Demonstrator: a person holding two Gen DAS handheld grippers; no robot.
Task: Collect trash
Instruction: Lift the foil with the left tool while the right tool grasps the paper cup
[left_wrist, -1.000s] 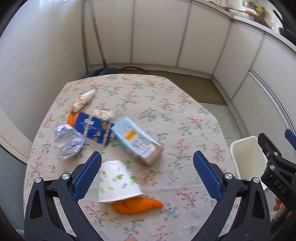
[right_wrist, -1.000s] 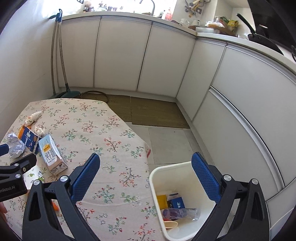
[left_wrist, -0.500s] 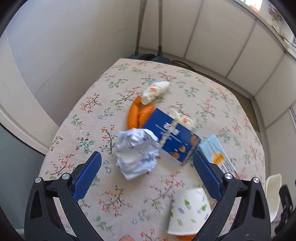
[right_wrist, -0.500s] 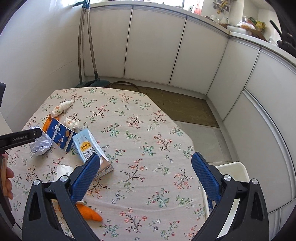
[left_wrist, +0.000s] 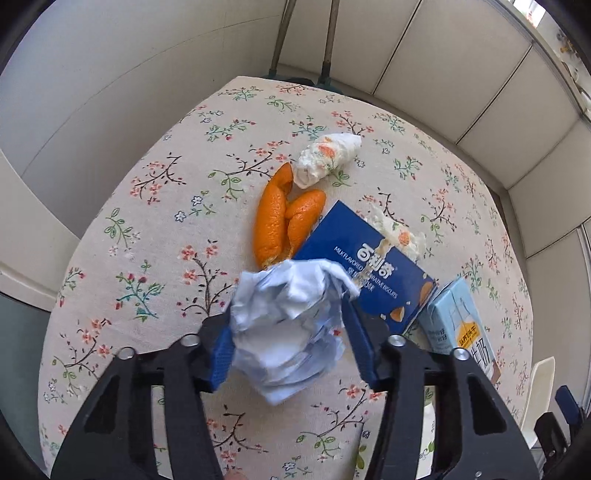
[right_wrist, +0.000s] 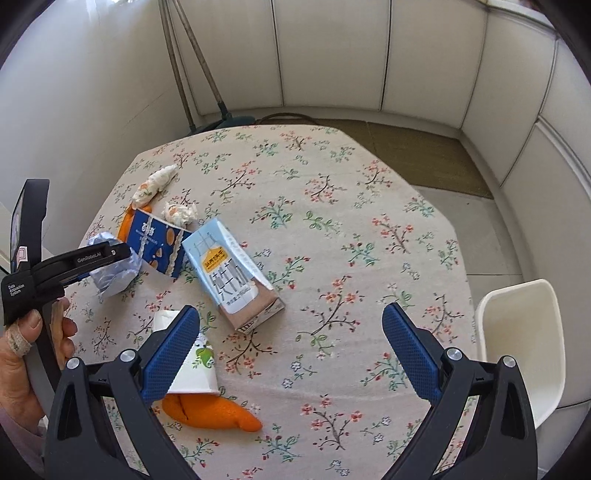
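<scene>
Paper wad (left_wrist: 291, 325) sits pinched in left claw (left_wrist: 290, 341); right claw (right_wrist: 291, 354) gapes wide, holding nothing.

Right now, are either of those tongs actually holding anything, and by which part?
The left tongs pinch the crumpled pale-blue-and-white wrapper across its middle, one blue pad on each side. The right tongs are open and hold nothing.

hidden: crumpled paper (left_wrist: 291, 325) covers the inner pads of the left tongs (left_wrist: 290, 345) and a corner of the biscuit box (left_wrist: 364, 266) beyond them; right tongs (right_wrist: 291, 354) left finger overlaps the paper cup (right_wrist: 192, 373) | cut off: white bin (right_wrist: 524, 343) right of them, contents unseen | small print on milk carton (right_wrist: 231, 277) ahead unreadable
</scene>
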